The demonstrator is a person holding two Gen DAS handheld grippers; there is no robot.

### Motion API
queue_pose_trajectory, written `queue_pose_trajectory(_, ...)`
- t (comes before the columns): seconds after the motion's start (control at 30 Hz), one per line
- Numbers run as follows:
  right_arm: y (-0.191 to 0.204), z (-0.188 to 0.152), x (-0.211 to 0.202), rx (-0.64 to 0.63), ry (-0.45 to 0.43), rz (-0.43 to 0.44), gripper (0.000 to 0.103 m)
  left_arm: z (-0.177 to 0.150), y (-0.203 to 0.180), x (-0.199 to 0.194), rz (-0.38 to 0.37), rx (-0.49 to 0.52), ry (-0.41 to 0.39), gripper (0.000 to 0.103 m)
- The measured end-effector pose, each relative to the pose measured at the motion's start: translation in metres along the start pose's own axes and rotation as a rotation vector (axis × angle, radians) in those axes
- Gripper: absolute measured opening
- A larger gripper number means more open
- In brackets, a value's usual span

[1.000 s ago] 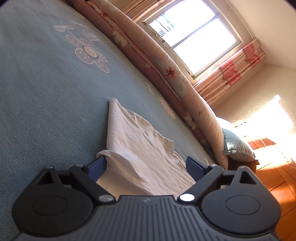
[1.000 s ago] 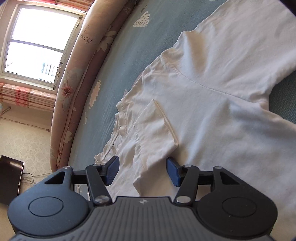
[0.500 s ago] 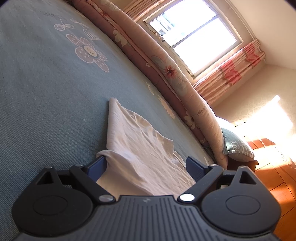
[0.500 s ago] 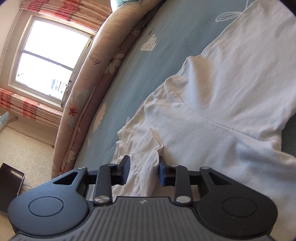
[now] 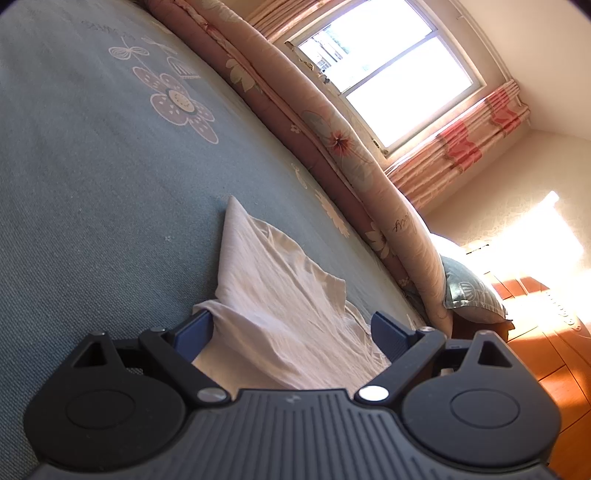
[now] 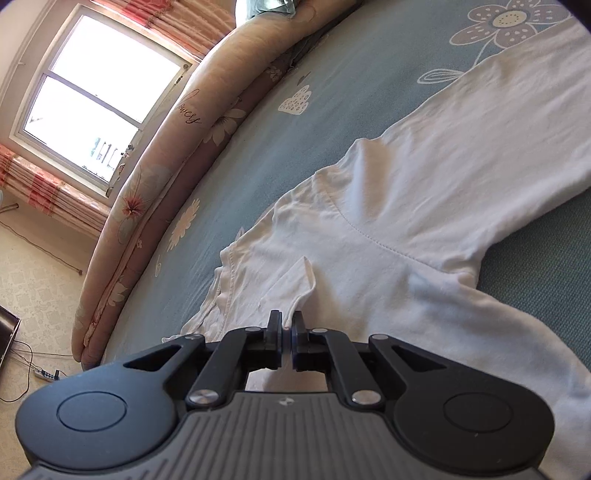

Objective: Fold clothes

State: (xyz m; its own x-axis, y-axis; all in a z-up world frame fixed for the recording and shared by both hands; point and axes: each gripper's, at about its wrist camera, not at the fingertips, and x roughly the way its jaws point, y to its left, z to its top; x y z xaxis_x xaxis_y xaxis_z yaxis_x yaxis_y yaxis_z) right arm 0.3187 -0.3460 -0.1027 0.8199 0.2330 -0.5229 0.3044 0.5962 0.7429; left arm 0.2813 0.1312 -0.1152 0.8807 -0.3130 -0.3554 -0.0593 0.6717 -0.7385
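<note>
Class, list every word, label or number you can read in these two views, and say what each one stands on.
"lovery", roughly, in dark cursive on the floral quilt roll; the spelling is uncertain.
Cursive script on the same quilt roll in the left view: unreadable.
Faint writing on the blue bedsheet: too blurred.
White shirt: none.

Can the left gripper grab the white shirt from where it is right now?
Probably yes. The left gripper has its jaws wide open, with the white shirt bunched right between them and nothing in the way.
</note>
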Motion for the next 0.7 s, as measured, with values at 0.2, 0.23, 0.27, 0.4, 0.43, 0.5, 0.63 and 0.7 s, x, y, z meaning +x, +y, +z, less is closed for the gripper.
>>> queue_pose_trajectory(0.2,-0.010,-0.001,-0.004,0.002,0.012,-0.037,0.006,0.001,0.001,0.001,0.000,0.001,0.001,0.092)
queue_pose_trajectory(0.23,-0.009,-0.003,-0.004,-0.003,0.015,-0.043,0.006,0.001,0.001,0.001,0.000,0.000,0.001,0.092)
queue_pose_trajectory(0.27,-0.010,-0.004,-0.005,-0.009,0.017,-0.047,0.006,0.001,0.001,0.000,0.000,0.000,0.001,0.092)
queue_pose_trajectory(0.4,-0.013,-0.008,-0.007,-0.013,0.019,-0.048,0.006,0.001,0.001,0.000,0.000,0.001,0.002,0.092)
queue_pose_trajectory(0.43,-0.014,-0.008,-0.007,-0.013,0.020,-0.048,0.006,0.001,0.001,0.000,0.000,0.001,0.002,0.092)
queue_pose_trajectory(0.5,-0.014,-0.007,-0.006,-0.015,0.020,-0.048,0.006,0.001,0.000,0.000,0.000,0.002,0.002,0.092)
queue_pose_trajectory(0.63,-0.009,-0.002,-0.003,-0.043,0.019,-0.055,0.006,0.000,0.000,0.000,0.000,0.003,0.002,0.092)
queue_pose_trajectory(0.7,-0.003,0.003,-0.004,-0.067,0.006,-0.046,0.006,0.000,0.000,0.000,0.000,0.004,0.002,0.092)
